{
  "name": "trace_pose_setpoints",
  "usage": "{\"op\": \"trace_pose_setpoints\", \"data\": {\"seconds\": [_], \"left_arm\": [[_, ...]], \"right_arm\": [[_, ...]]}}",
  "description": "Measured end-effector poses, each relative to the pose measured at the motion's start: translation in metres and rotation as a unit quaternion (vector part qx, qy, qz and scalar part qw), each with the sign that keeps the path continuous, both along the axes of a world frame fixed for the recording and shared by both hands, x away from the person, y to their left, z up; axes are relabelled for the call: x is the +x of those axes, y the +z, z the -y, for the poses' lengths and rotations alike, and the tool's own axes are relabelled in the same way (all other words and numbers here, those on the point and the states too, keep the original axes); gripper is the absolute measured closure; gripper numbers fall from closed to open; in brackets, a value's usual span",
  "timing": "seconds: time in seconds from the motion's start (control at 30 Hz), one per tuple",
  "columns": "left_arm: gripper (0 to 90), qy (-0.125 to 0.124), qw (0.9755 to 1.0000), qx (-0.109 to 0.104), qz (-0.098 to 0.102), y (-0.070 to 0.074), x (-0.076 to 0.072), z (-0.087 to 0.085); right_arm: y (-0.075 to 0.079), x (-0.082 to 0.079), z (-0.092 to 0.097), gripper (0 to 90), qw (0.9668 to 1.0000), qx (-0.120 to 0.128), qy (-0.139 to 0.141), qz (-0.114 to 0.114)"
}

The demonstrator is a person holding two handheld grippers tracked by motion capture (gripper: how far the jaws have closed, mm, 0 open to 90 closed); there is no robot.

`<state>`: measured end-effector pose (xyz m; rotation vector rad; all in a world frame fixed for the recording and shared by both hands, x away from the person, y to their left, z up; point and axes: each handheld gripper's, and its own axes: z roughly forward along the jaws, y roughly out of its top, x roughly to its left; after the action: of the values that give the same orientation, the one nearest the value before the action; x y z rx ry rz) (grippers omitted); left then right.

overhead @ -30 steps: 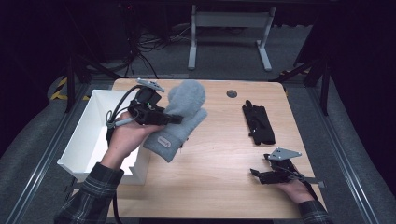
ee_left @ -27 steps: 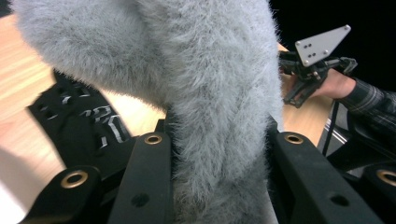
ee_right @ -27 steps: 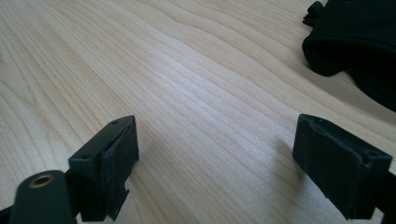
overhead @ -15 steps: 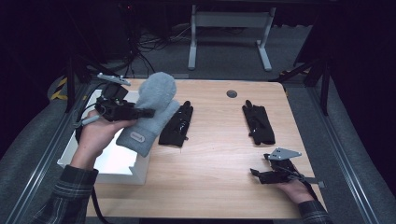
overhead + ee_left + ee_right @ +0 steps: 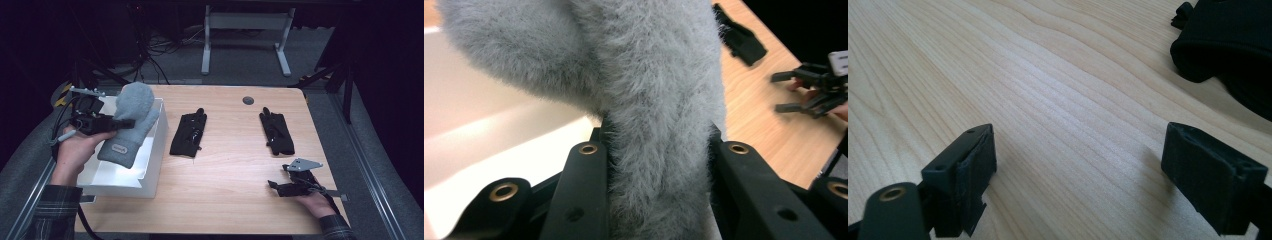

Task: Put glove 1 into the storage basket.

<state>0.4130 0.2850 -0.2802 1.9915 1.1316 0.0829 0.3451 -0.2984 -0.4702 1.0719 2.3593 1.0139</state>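
Note:
A fluffy grey mitten [image 5: 131, 122] hangs over the white bin [image 5: 156, 150] at the table's left, with my left gripper [image 5: 127, 122] shut on it. In the left gripper view the grey mitten [image 5: 649, 90] fills the gap between both jaws. Two black gloves lie flat on the wood: one glove [image 5: 189, 134] near the middle, the other glove [image 5: 277, 131] to the right. My right gripper [image 5: 274, 187] rests open on the table near the front right edge, nothing between its jaws; the black glove [image 5: 1233, 45] lies beyond it.
The wooden table [image 5: 230, 195] has a round cable grommet [image 5: 248, 100] at the back. Table legs and cables stand on the dark floor behind. Bare wood [image 5: 1048, 100] lies between the right gripper and the bin.
My left hand has carried the grey mitten leftward from the table's middle to above the white bin, uncovering the middle black glove. The right gripper has stayed put.

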Motion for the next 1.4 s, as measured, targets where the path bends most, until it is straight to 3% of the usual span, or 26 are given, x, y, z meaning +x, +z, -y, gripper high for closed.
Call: {"op": "trace_pose_setpoints", "data": {"seconds": [0.37,0.73,0.87,1.17,1.2,1.33,1.4], "left_arm": [[69.5,0.02,0.9987,0.008,-0.045,-0.046,0.012,-0.009],[69.3,0.028,0.9943,0.04,-0.095,-0.093,0.029,-0.005],[69.1,0.032,0.9924,0.041,-0.111,-0.108,0.036,-0.007],[67.2,0.033,0.9896,0.038,-0.135,-0.132,0.044,-0.01],[66.5,0.032,0.9885,0.046,-0.141,-0.138,0.046,-0.01],[64.3,0.039,0.9881,0.049,-0.141,-0.143,0.048,-0.012],[59.6,0.043,0.9871,0.065,-0.139,-0.144,0.048,-0.013]], "right_arm": [[0.0,0.0,0.0,14.9,1.0,0.0,0.0,0.001],[0.0,0.0,0.0,14.9,1.0,0.0,-0.001,0.0],[0.0,0.0,0.0,14.9,1.0,0.0,-0.001,0.0],[0.0,0.0,0.0,14.9,1.0,0.0,0.0,0.001],[0.0,0.0,0.0,14.9,1.0,0.0,0.0,0.001],[0.0,0.0,0.0,14.9,1.0,0.0,0.0,0.001],[0.0,0.0,0.0,14.9,1.0,0.0,0.0,0.001]]}}
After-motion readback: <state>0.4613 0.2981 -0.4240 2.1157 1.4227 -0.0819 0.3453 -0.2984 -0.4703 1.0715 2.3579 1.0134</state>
